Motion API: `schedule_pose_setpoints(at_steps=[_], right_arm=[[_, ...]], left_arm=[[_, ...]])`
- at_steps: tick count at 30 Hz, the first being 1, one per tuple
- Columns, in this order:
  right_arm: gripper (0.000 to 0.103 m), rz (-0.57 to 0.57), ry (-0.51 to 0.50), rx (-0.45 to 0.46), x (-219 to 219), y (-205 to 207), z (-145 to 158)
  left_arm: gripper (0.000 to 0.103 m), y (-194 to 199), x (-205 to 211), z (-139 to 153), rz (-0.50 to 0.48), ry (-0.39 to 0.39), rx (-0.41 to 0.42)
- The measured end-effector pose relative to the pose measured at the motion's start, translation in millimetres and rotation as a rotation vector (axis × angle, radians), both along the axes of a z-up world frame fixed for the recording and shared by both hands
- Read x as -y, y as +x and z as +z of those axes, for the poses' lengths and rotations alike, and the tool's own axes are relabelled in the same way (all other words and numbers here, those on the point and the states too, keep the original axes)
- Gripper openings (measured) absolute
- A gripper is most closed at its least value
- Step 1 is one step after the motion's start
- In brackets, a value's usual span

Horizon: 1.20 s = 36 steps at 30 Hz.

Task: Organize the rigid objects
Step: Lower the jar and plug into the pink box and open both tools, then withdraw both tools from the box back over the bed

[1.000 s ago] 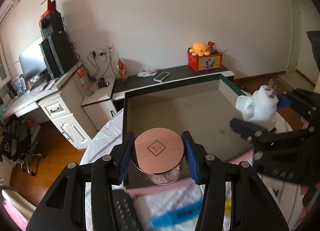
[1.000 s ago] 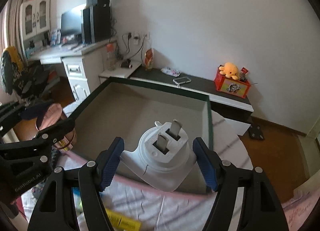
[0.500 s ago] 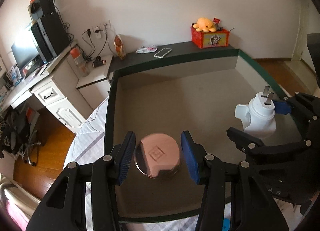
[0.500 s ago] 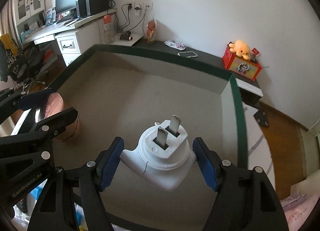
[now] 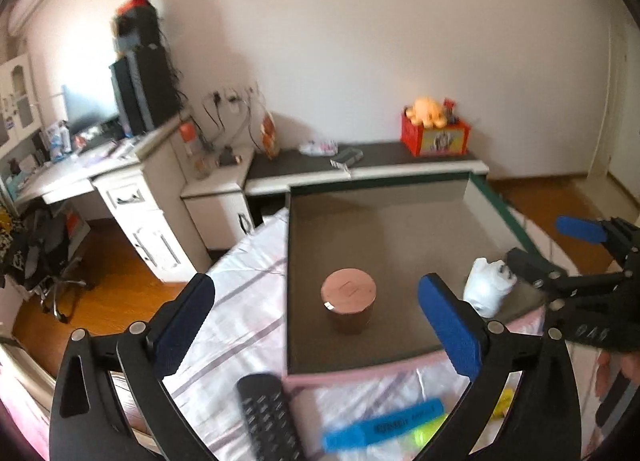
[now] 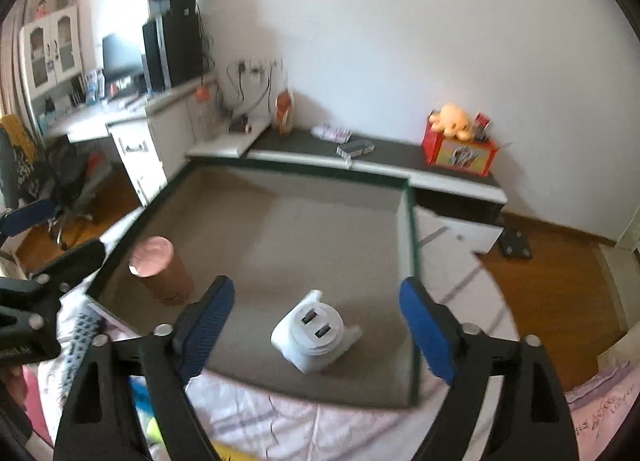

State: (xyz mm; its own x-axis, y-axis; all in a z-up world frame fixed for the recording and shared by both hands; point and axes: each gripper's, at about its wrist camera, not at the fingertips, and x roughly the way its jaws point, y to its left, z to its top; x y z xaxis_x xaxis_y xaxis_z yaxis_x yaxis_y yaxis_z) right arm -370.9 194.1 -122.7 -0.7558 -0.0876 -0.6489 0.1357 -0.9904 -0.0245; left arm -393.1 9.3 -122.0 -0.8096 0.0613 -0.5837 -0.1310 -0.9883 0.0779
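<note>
Between the blue pads of the left gripper point(image 5: 316, 325), spread wide w/ nothing held, the pink-lidded jar point(image 5: 349, 305) stands upright on the box floor, near-left part, apart from both pads. Right gripper point(image 6: 316, 333) likewise fully open & empty; the white plug adapter point(image 6: 314, 335) sits prongs-up in the near-right of the green-rimmed box point(image 6: 412, 261), touching neither pad. Near the box's near edge on the bedsheet: black remote point(image 5: 268, 417), blue highlighter point(image 5: 384, 425).
</note>
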Motion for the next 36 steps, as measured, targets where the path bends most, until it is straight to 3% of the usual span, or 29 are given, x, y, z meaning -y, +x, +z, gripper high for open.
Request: schedule_pose_setpoints(at_steps=[2,9,21,36], right_arm=[[0.103,-0.013,-0.015,-0.049,-5,23,15],[0.103,-0.055,-0.021,-0.183,-13,103,50],[0.103,-0.144,0.013,-0.304,-20,221,59],[0.103,-0.150,0.022,-0.321,-15,266,62]], left_arm=[[0.103,25,8,11,0.015,0.013,-0.040],[0.103,107,26,32,0.036,0.034,-0.138],[0.103,223,34,35,0.029,0.010,-0.228],[0.103,260,32,39,0.025,-0.010,-0.246]])
